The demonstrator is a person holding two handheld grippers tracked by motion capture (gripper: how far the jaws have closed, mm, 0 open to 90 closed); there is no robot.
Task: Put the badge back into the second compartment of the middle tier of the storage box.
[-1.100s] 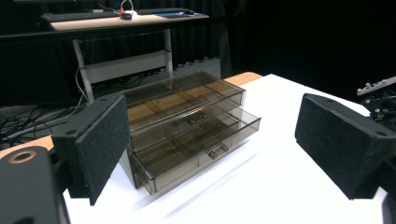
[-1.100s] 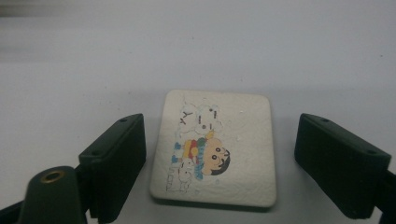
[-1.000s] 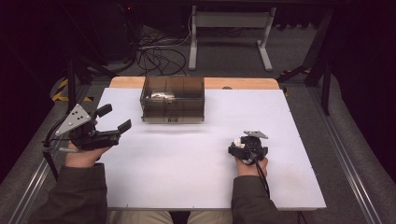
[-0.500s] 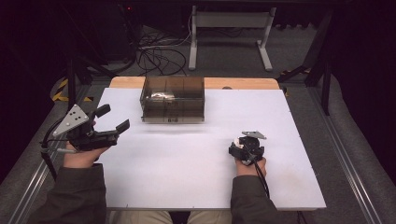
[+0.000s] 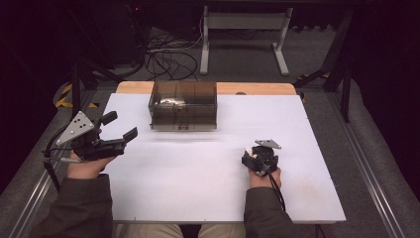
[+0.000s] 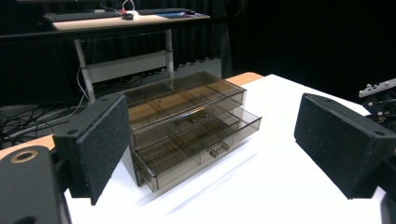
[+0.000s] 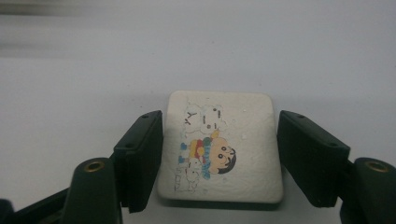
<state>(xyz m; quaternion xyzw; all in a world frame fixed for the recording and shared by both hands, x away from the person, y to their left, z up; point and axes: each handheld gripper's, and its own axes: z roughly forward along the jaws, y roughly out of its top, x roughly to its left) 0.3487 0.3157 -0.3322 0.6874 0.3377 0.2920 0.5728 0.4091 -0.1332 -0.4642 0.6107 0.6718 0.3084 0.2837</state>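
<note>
A smoky see-through drawer box (image 5: pixel 183 105) stands at the back of the white table top (image 5: pixel 198 173). Its lower drawer (image 6: pixel 205 144) is pulled out a little, and something pale lies in the box's left part (image 5: pixel 171 102). My right gripper (image 5: pixel 260 156) points down at the table to the right of the middle. In the right gripper view it (image 7: pixel 219 122) is shut on a white square piece (image 7: pixel 229 154) printed with cartoon figures, one pad against each side. My left gripper (image 5: pixel 121 126) hovers at the table's left edge, aimed at the box. Its (image 6: pixel 212 116) jaws stand wide open and hold nothing.
Behind the table is a dark floor with a tangle of cables (image 5: pixel 168 59) and a metal desk frame (image 5: pixel 242 29). Grey padded strips (image 5: pixel 366 163) run along both sides of the table. A wooden edge (image 5: pixel 247 88) shows behind the white sheet.
The right gripper looks slightly narrower than a second ago. Both hands have kept their places, and the drawer box has not moved.
</note>
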